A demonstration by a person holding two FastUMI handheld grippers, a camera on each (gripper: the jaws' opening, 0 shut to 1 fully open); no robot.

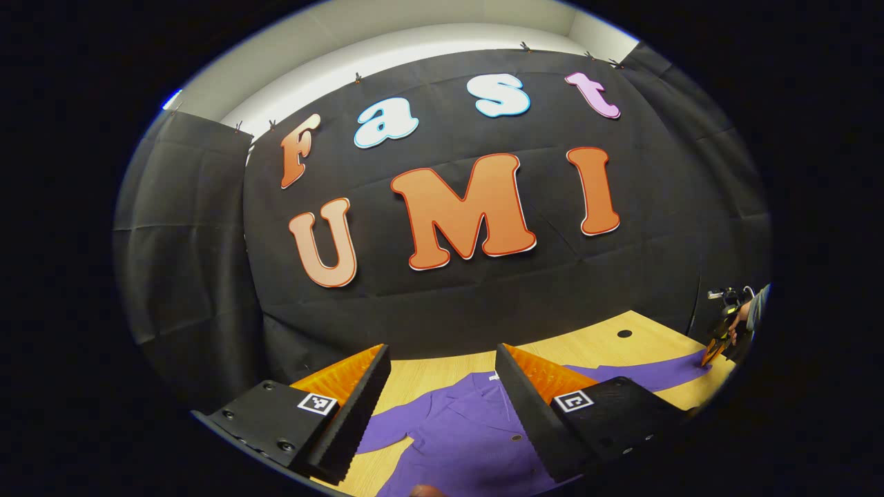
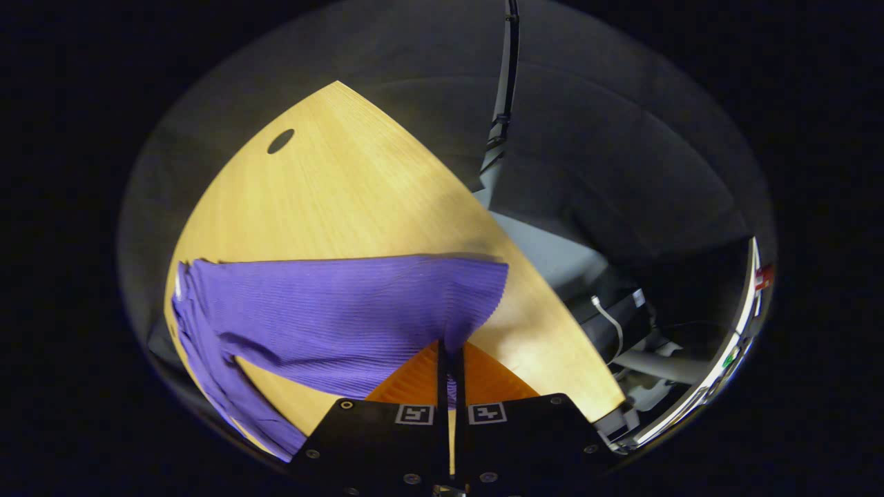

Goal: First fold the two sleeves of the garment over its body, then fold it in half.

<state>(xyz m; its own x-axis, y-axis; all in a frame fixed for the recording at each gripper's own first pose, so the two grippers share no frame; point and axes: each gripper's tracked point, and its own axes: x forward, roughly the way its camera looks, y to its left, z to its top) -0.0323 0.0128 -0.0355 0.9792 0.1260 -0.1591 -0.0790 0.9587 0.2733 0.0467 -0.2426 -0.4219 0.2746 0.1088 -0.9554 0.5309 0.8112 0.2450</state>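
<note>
Folding the first sleeve is the step in hand, by my read. The purple garment [image 1: 456, 435] lies flat on the surface [image 2: 345, 200], body toward the near edge, and one sleeve [image 2: 345, 304] runs out sideways to its cuff.

The right gripper [image 2: 449, 376] has its fingers pressed together on that cuff, a pinch of knit caught between them. In the left gripper view it shows far off at the sleeve's tip, with the hand [image 1: 742, 314] that holds it.

The left gripper [image 1: 442, 393] hangs above the garment's body, fingers wide apart, holding nothing.

To do it well, I'd say: lift the cuff only enough to clear the surface, carry it in an arc across the chest, lay it flat, then let go. Ribbed knit stretches, so pulling hard could drag the whole garment. The free gripper could pin the shoulder as a hinge.

Surface: pale wood grain, with a small dark hole [image 2: 280, 141] near the far corner. The cuff sits close to the side edge.

Room: black cloth wall [image 1: 207, 276] all round, white wall above it. Off the surface's edge, a cable [image 2: 611, 321] and some grey gear, too dim to make out.
</note>
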